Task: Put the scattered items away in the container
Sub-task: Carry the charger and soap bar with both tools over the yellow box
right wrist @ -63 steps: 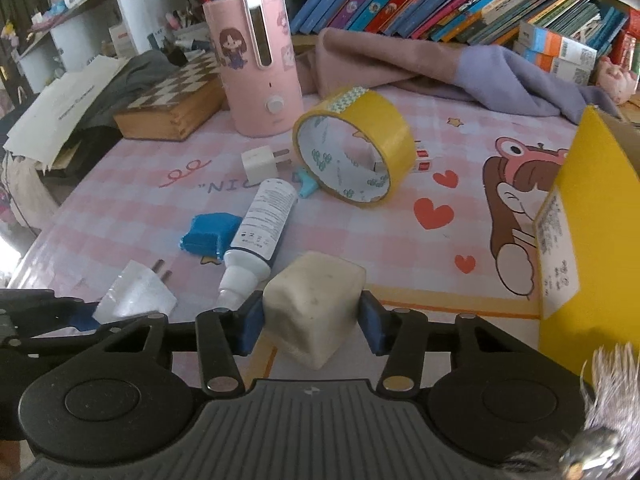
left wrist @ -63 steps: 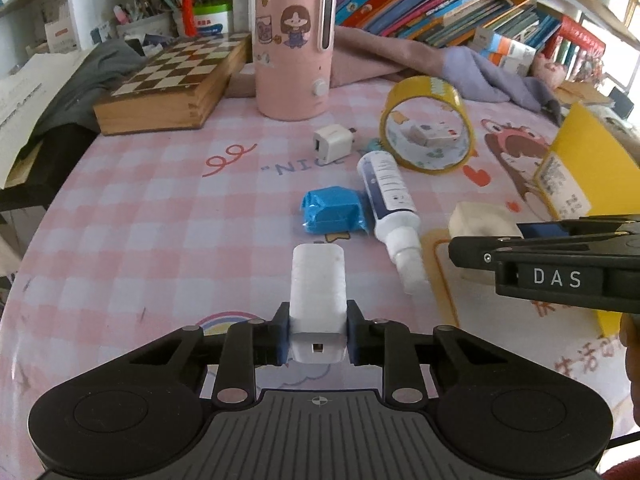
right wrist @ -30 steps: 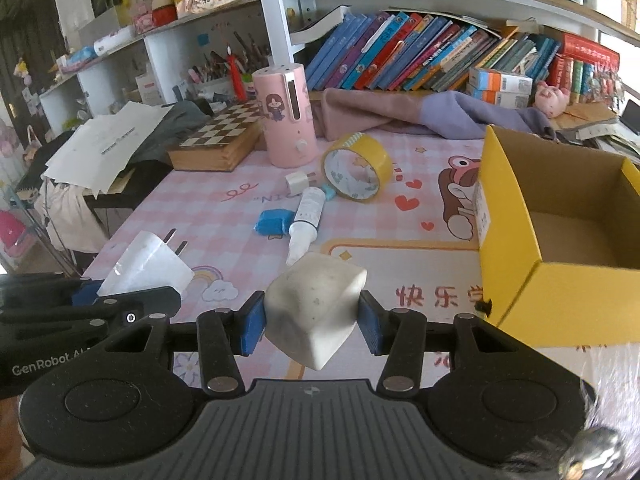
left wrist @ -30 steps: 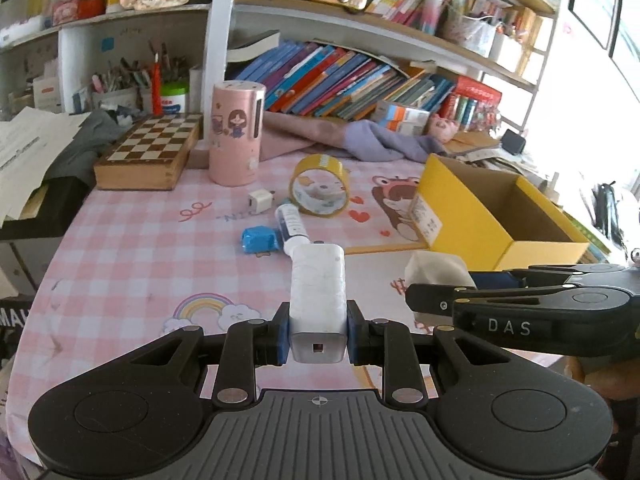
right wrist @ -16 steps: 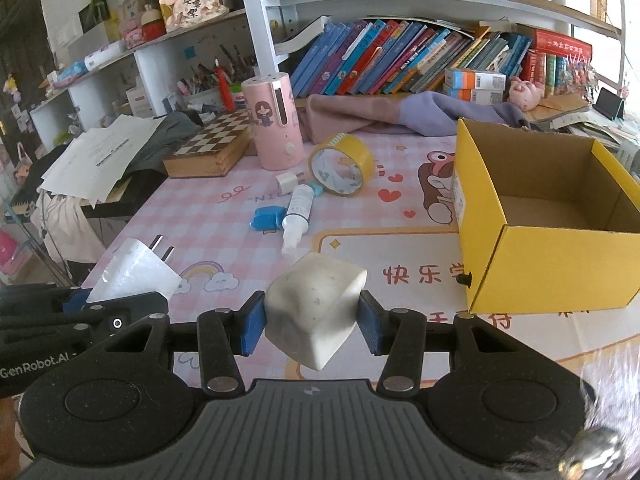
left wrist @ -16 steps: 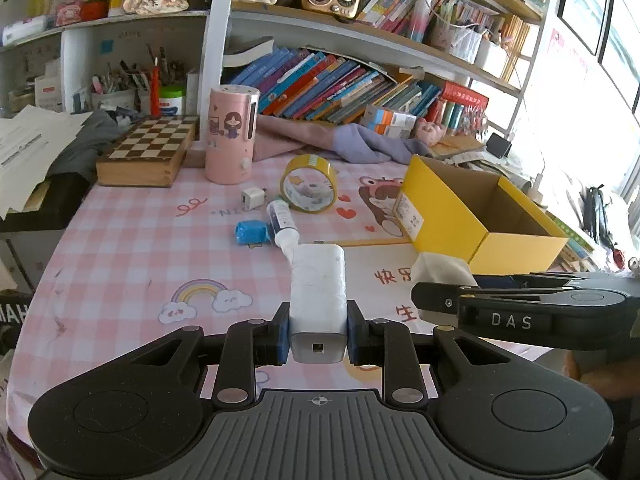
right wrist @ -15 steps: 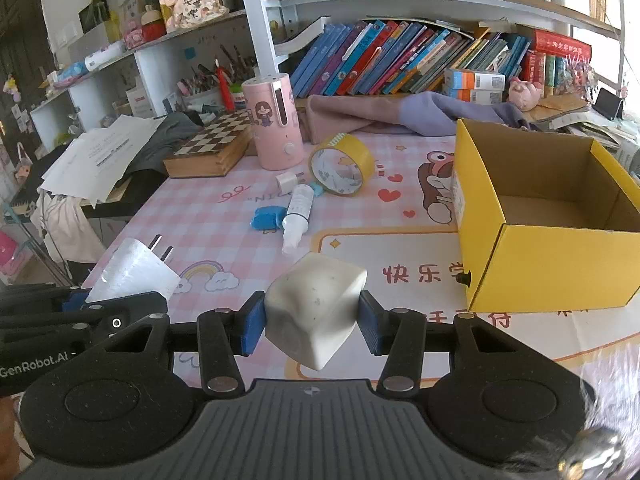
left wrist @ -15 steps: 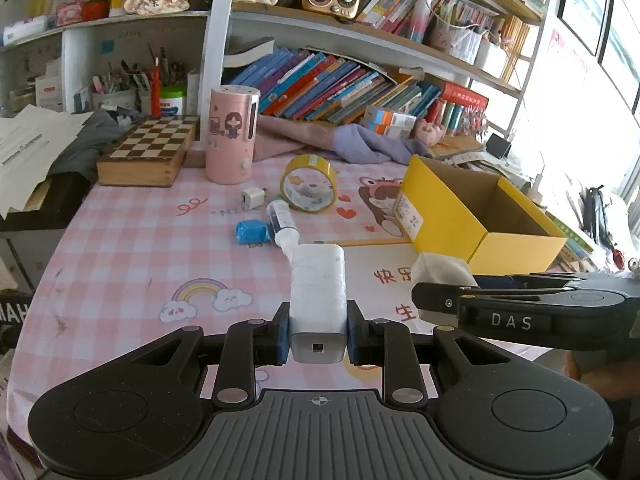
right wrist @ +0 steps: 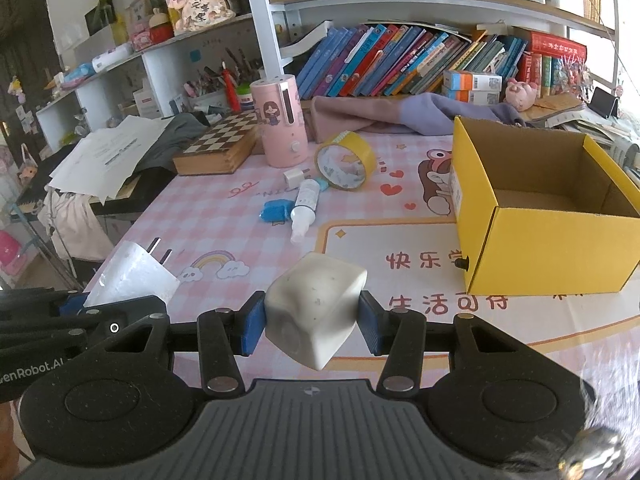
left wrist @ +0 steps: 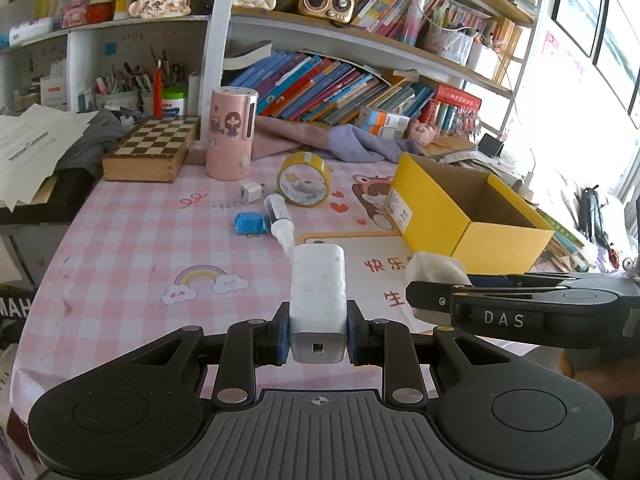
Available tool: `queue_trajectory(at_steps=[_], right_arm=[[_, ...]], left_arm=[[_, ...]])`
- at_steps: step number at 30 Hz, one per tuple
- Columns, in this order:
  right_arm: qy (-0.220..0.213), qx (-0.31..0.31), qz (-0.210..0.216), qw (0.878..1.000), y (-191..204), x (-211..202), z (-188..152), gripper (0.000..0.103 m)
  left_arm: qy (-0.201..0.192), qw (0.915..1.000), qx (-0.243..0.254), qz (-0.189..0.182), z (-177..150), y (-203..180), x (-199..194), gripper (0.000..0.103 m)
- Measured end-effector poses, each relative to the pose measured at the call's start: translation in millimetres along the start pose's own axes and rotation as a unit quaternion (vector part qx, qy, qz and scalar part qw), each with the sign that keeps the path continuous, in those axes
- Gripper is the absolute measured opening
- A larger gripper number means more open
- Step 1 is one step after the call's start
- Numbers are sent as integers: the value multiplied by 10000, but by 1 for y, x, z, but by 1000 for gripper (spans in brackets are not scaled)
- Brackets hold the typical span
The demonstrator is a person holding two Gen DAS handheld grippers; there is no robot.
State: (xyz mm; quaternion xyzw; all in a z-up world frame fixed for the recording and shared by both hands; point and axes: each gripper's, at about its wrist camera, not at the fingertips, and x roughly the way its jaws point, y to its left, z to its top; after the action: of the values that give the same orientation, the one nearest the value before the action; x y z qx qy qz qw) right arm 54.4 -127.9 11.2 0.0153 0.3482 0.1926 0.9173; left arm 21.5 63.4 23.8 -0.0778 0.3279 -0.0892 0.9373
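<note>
- Yellow box (right wrist: 536, 240): open top, sits at table's right side, approx 2 o'clock from right gripper (right wrist: 312, 322). Interior reads empty as far as visible; near floor hidden by front wall.
- Progress (judgement): nothing in box yet; 2 items lifted, none dropped. Early stage.
- Right gripper clenched on off-white block (right wrist: 314, 304), rounded cube w/ small specks, tilted corner-down between blue pads. Held above table, short of box.
- Left gripper (left wrist: 318, 336) clamped on white charger (left wrist: 318, 280), long body pointing to 12 o'clock, port facing camera; prongs (right wrist: 160, 250) show in right view.
- Left on table, cluster approx 11 o'clock from left gripper: blue packet (left wrist: 250, 223), spray bottle (left wrist: 278, 216) lying on side just beside it, small white plug (left wrist: 251, 192), yellow tape roll (left wrist: 305, 178) standing on edge.
- Pink cylinder (left wrist: 231, 133) + chessboard box (left wrist: 154, 148) further back; can't tell if they count as scattered items.
- Next (judgement): carry both loads over box rim, release.
</note>
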Motion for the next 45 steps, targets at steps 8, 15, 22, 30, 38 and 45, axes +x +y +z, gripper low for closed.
queue_trajectory(at_steps=[8,15,22,30,38,45], right_arm=[[1,113,-149,9998,-4,-14,-14,46],[-9,414,-429,9982,-21,-30,-26,46],[-58,610,-743,9953,-37,-47,-35,45],[-90,947,-1154,9888,-63,-68,-49,45],[-125,1280,-1546,9796,-89,-88,-63,45],[-137,1448,-1752,9737,-105,-99,-69,45]], left_arm=[[81,9996,153,-226,-7,-13,-2,25],[193,9980,332,-505,-10,-29,2,25],[290,9949,499,-827,-13,-48,9,25],[427,9879,809,-1256,-14,-79,21,25],[560,9783,1135,-1641,-14,-111,35,25],[634,9734,1246,-1813,-14,-126,43,25]])
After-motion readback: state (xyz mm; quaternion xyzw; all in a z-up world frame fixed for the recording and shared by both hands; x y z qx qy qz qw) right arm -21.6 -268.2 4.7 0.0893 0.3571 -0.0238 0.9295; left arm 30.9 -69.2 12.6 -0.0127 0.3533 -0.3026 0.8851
